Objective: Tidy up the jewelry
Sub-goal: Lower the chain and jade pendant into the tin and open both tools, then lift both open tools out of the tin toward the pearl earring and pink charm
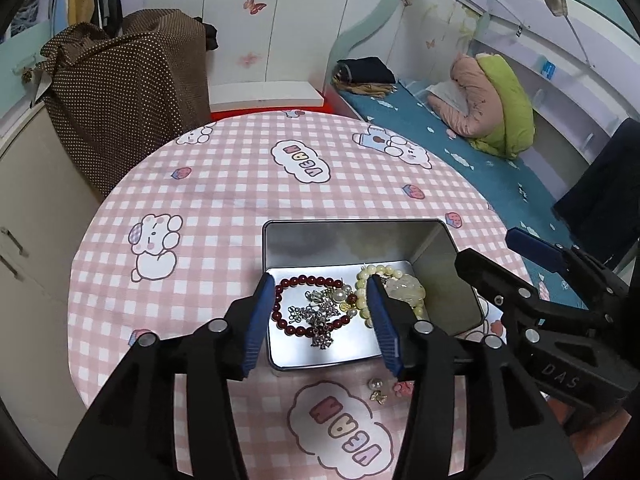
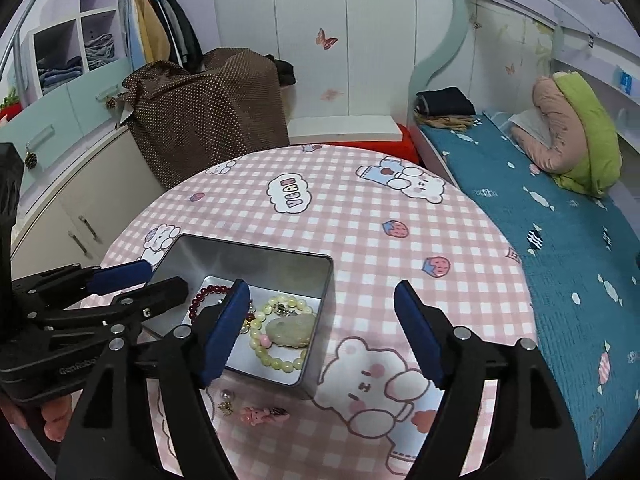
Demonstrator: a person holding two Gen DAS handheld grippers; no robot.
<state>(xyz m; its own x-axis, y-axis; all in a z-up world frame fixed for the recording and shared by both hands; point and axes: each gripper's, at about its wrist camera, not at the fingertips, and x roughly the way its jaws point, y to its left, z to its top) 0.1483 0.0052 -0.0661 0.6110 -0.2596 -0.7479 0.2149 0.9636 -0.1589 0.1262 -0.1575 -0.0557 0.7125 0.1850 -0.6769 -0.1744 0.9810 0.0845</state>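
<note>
Round worktop (image 1: 224,184) covered in a pink checked cloth printed with bears and clouds. An open metal tin (image 1: 348,236) stands on its near half and holds the jewelry already gathered. At the left of the tin floor lies a dark red bead bracelet (image 1: 298,282), with a tangle of silver chain and pearl pieces (image 1: 320,312) inside its loop. At the right lies a pale yellow-green bead bracelet (image 2: 276,362) with a translucent carved pendant (image 2: 290,332) resting on it.

The left gripper (image 1: 320,320) hangs over the near part of the tin. Its blue-padded fingers (image 1: 256,328) stand moderately apart with nothing between the pads; the red bracelet and the chains lie on the tin floor below the gap. The right gripper (image 2: 320,332) is just right of it. Its fingers (image 2: 420,336) are spread wide and empty, the left one over the tin's near edge and the right one over bare cloth.

On the cloth just in front of the tin lie three loose pieces: a pearl earring (image 2: 226,394), a small gold charm (image 2: 226,408) and a pink figure-shaped piece (image 2: 260,415).

Behind the worktop stand a white wardrobe (image 2: 320,40) with butterfly stickers and a brown dotted fabric cover (image 2: 208,112). A bed (image 2: 560,240) with a teal sheet lies at the right.
</note>
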